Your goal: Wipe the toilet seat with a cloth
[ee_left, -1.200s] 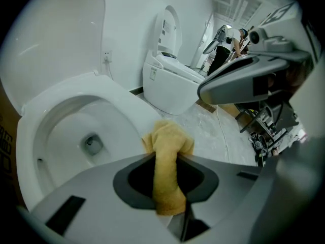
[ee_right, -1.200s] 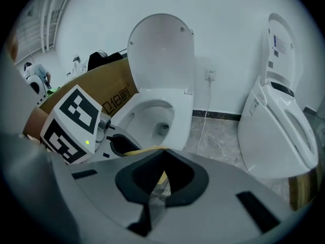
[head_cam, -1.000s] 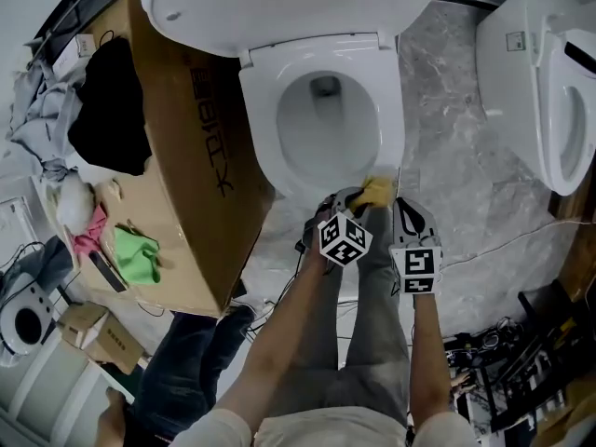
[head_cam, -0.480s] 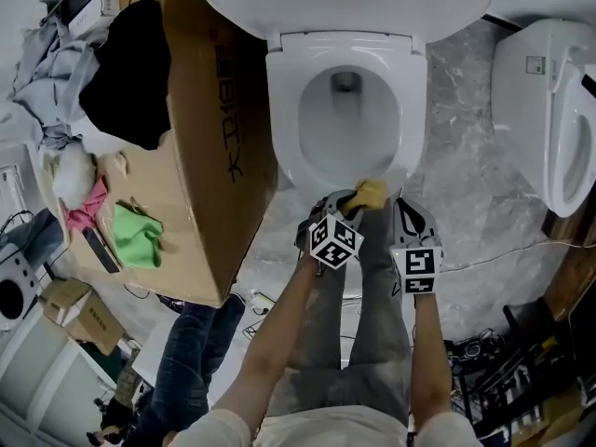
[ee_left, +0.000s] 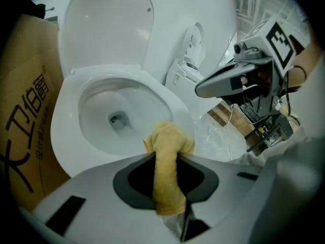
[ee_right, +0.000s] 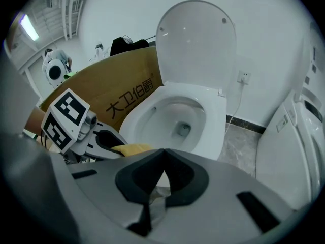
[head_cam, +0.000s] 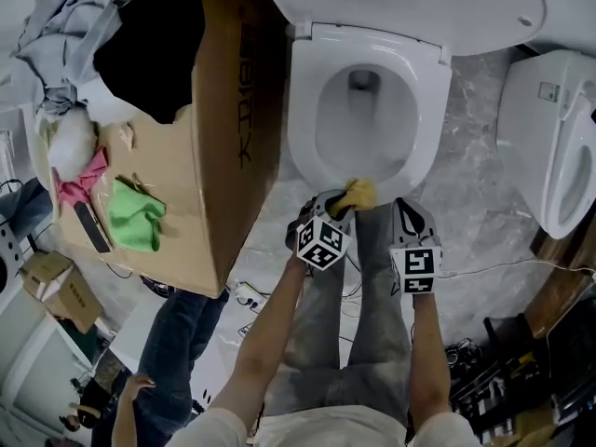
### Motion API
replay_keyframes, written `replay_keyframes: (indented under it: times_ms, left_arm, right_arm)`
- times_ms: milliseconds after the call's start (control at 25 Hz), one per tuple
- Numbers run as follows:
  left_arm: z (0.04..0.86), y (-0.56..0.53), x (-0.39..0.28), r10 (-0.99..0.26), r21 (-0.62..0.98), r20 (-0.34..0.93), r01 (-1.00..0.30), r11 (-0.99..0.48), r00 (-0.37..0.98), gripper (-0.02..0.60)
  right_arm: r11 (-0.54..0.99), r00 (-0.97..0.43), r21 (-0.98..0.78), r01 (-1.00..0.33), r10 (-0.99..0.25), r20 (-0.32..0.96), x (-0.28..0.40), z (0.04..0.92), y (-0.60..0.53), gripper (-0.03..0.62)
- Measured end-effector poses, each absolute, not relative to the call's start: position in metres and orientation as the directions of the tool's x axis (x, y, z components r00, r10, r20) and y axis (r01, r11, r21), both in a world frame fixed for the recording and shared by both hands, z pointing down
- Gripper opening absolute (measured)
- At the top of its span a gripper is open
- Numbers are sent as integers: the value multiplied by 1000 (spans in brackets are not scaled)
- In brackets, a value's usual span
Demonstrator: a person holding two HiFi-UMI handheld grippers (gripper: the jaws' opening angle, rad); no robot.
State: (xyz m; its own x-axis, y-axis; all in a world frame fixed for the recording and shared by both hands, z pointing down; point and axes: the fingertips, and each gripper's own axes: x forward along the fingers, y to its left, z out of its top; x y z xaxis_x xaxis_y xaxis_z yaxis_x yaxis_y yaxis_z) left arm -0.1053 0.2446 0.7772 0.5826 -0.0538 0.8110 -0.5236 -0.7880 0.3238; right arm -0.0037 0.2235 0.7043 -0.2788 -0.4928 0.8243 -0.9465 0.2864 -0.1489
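The white toilet seat [head_cam: 305,147] is down and its lid [head_cam: 400,3] stands up. A yellow cloth [head_cam: 359,194] lies against the front rim of the seat. My left gripper [head_cam: 345,201] is shut on the yellow cloth [ee_left: 166,159], which bunches out past the jaws over the seat [ee_left: 63,121]. My right gripper [head_cam: 408,210] hovers just right of the cloth, off the front rim. In its own view the right gripper [ee_right: 163,155] has its jaws together with nothing between them, and the seat [ee_right: 216,113] lies ahead.
A large cardboard box [head_cam: 233,147] stands hard against the toilet's left side, with a green cloth [head_cam: 135,217] and a black garment [head_cam: 140,49] on it. A second toilet [head_cam: 549,138] stands at the right. Cables [head_cam: 484,268] run over the marble floor. Another person's legs [head_cam: 177,343] are at lower left.
The cloth and the left gripper have slid left along the seat's front rim, from its right part to about the middle. The head view has shifted left.
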Motion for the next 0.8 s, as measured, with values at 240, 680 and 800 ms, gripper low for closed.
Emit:
replay_keyframes:
  times_ms: [240, 680, 800]
  left_arm:
    - [776, 236, -126, -111, 325, 809, -597, -733, 577, 100]
    - [777, 213, -164, -221, 285, 824, -719, -634, 522, 100]
    - [777, 204, -173, -252, 274, 826, -751, -601, 504, 100]
  right_arm:
    - [335, -307, -153, -930, -475, 825, -12, 705, 217, 8]
    - [412, -343, -155, -898, -435, 832, -21, 709, 208, 8]
    - [425, -360, -165, -890, -433, 827, -27, 708, 201, 8]
